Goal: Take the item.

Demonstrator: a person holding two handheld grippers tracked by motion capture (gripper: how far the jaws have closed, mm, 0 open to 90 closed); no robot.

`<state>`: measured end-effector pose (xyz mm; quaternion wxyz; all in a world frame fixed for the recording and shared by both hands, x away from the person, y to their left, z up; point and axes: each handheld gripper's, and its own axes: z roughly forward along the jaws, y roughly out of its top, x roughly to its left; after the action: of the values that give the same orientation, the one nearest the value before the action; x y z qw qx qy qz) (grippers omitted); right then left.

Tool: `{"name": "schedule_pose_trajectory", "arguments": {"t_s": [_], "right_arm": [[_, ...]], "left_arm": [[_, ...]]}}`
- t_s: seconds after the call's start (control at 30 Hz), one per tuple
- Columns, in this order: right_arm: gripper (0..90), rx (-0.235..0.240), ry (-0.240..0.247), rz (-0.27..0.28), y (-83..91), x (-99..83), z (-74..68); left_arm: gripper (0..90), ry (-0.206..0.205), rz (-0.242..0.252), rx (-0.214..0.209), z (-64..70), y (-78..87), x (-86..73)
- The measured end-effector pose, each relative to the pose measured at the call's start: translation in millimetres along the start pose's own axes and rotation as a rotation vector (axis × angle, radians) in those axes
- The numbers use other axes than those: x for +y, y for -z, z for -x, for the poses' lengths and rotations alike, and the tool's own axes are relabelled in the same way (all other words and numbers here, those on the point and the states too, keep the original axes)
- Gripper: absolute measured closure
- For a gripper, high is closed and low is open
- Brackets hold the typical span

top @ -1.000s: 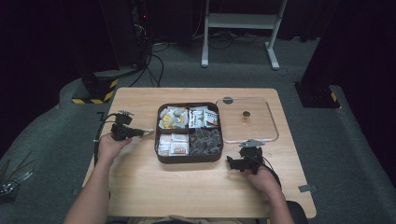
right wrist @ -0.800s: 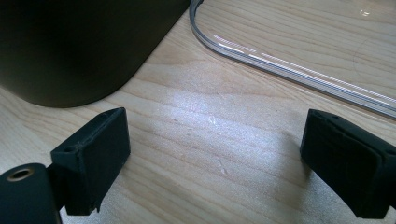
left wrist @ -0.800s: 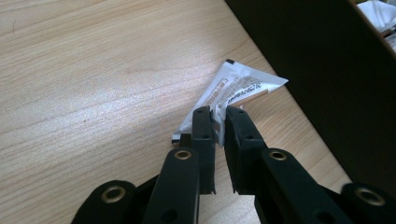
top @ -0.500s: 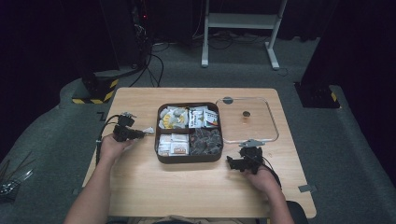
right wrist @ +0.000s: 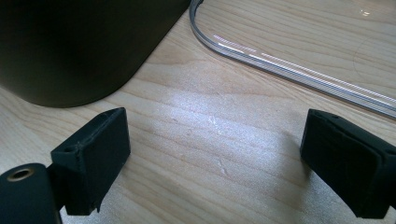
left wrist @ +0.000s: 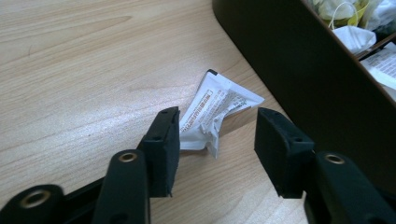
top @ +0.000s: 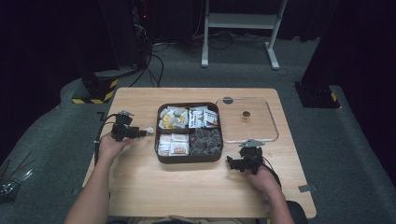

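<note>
A white metal stand and black cables sit on grey floor beyond the table.

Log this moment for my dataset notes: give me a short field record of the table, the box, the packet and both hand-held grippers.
table: light wood
box: dark, four compartments, holding packets and wrapped items
lid: clear, flat on the table right of the box
packet: small white sachet lying on the table beside the box's left wall
left hand-held gripper: open, jaws either side of the packet, not closed on it
right hand-held gripper: open, nothing held, near the box's right front corner
</note>
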<state>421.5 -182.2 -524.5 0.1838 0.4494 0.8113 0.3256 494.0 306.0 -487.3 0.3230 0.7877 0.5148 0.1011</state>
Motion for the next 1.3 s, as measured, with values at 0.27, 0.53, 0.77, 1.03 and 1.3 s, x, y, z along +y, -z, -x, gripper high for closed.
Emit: {"name": "schedule_pose_trajectory", "arguments": {"t_s": [0.27,0.53,0.77,1.03,1.3], "right_arm": [[8.3,0.0,0.0,0.0,0.0,0.0,0.0],[8.1,0.003,0.003,0.0,-0.2,0.1,0.5],[8.0,0.008,0.006,0.001,-0.8,0.8,1.0],[7.8,0.011,0.007,-0.001,-1.2,1.3,1.2],[7.7,0.013,0.01,-0.002,-2.0,2.2,1.5]], "left_arm": [[46.9,0.004,0.028,-0.002,2.9,9.8,0.8],[44.3,0.009,0.062,0.005,1.4,20.1,-5.1],[40.9,0.022,0.097,0.024,-0.2,28.7,-14.8],[37.3,0.026,0.11,0.039,-4.3,31.4,-23.2],[34.3,0.039,0.104,0.07,-18.6,33.3,-37.1]]}}
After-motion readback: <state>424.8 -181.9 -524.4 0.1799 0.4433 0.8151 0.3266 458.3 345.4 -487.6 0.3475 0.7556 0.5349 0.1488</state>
